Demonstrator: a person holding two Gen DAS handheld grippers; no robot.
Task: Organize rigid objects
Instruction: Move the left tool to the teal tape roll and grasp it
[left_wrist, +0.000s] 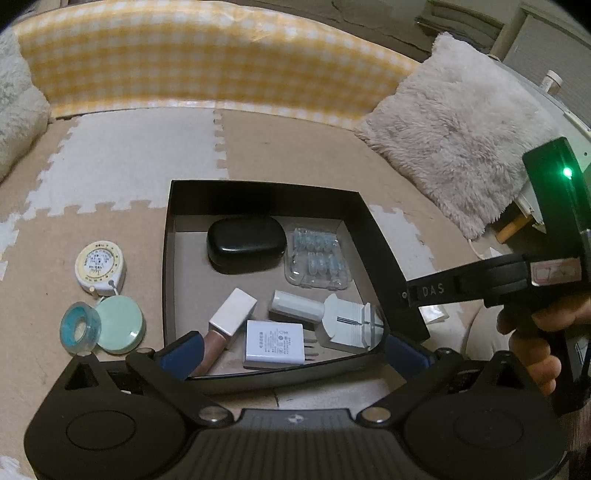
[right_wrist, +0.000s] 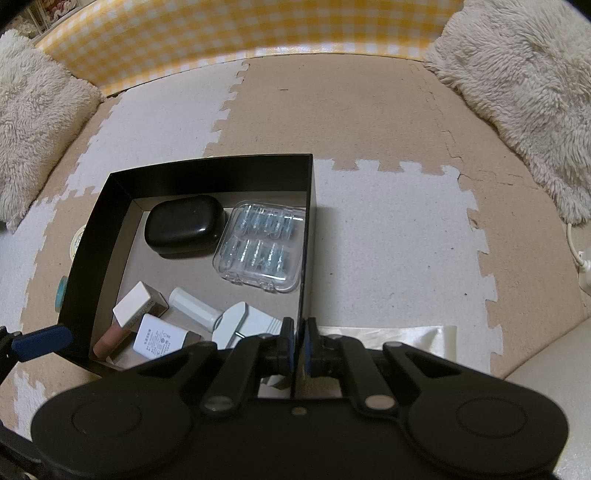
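A black open box (left_wrist: 258, 186) (right_wrist: 122, 206) sits on the foam mat. It holds a black case (left_wrist: 245, 243) (right_wrist: 183, 225), a clear plastic case (left_wrist: 317, 258) (right_wrist: 264, 247), a lip gloss (left_wrist: 229, 325) (right_wrist: 129, 314), a white charger (left_wrist: 275, 343) (right_wrist: 160, 338), a white tube (left_wrist: 297, 304) (right_wrist: 194, 308) and a white tool (left_wrist: 351, 326) (right_wrist: 243, 321). My left gripper (left_wrist: 293, 350) is open at the box's near edge. My right gripper (right_wrist: 297, 332) is shut on the box's right wall. A tape measure (left_wrist: 99, 267), a tape roll (left_wrist: 79, 328) and a green compact (left_wrist: 120, 325) lie left of the box.
Fluffy cushions (left_wrist: 454, 136) (right_wrist: 524, 81) (right_wrist: 33, 114) lie at the sides. A yellow checked bolster (left_wrist: 207, 59) (right_wrist: 236, 29) runs along the back. A white sachet (right_wrist: 399, 339) lies right of the box. A white cable (right_wrist: 580, 254) is at the far right.
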